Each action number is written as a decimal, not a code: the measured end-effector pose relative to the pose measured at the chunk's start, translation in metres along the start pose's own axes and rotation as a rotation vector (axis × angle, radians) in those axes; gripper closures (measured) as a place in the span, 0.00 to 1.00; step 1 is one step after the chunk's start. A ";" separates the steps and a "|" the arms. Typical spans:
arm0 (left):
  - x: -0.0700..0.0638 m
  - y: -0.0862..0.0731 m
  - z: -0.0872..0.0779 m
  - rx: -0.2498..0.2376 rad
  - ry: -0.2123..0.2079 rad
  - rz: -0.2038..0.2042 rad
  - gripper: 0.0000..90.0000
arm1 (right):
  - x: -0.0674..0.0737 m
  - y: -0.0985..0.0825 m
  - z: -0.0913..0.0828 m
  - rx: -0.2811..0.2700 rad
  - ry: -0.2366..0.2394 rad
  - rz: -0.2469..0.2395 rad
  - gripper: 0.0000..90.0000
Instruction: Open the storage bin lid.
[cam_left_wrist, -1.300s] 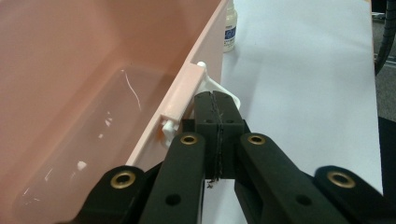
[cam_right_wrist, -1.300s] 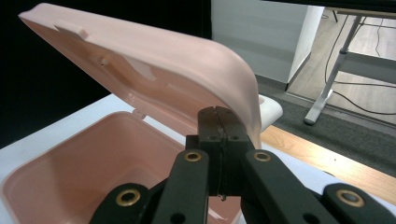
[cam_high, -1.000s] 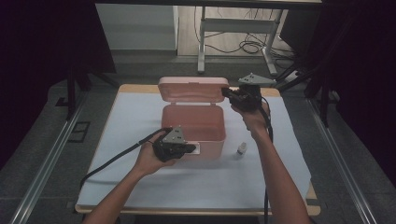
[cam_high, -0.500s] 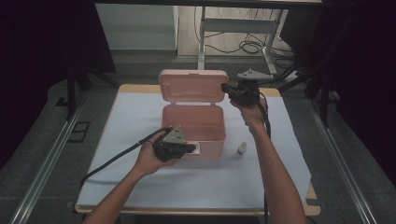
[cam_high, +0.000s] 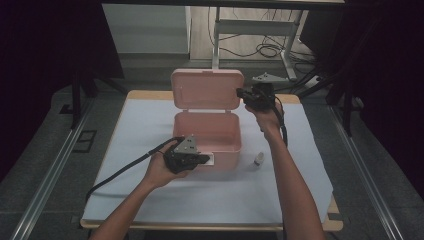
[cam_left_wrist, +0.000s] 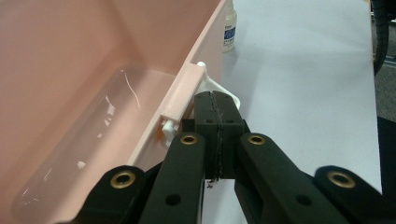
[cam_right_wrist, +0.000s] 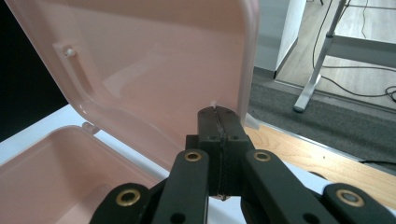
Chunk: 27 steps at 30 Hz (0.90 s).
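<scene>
A pink plastic box (cam_high: 207, 131) stands open in the middle of the table, its lid (cam_high: 207, 90) raised nearly upright at the back. My right gripper (cam_high: 239, 93) is shut, with its tips against the lid's right edge (cam_right_wrist: 247, 56); nothing is between the jaws (cam_right_wrist: 217, 111). My left gripper (cam_high: 204, 159) is shut too, and its tips (cam_left_wrist: 217, 95) rest at the white latch (cam_left_wrist: 232, 97) on the box's front wall. The inside of the box (cam_left_wrist: 93, 121) looks bare.
A small white bottle (cam_high: 258, 159) stands on the pale cloth just right of the box, also beside the box wall (cam_left_wrist: 228, 28). The table's wooden edge (cam_right_wrist: 327, 163) runs behind the lid. Beyond it are a desk frame (cam_high: 250, 30) and floor cables.
The lid has swung up from a low tilt to nearly upright, and my right gripper has moved with its edge. The left gripper has stayed at the latch.
</scene>
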<state>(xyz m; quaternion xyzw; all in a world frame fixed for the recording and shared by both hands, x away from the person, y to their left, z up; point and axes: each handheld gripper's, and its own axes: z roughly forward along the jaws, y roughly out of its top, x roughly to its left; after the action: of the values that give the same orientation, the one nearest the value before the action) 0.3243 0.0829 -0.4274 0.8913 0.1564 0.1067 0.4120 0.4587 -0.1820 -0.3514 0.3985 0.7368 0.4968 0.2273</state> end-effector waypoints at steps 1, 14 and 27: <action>0.000 0.000 0.000 -0.001 0.001 0.001 1.00 | -0.001 0.000 0.001 0.004 -0.001 0.000 1.00; 0.000 -0.001 0.000 -0.002 -0.002 -0.004 1.00 | -0.008 -0.009 0.012 0.039 -0.009 0.024 1.00; 0.000 -0.001 0.000 -0.003 -0.005 -0.003 1.00 | -0.008 -0.010 0.008 0.044 -0.006 0.016 1.00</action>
<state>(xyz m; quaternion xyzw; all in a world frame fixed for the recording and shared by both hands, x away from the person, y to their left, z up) 0.3240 0.0840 -0.4284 0.8906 0.1567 0.1043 0.4140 0.4655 -0.1863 -0.3642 0.4107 0.7438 0.4808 0.2168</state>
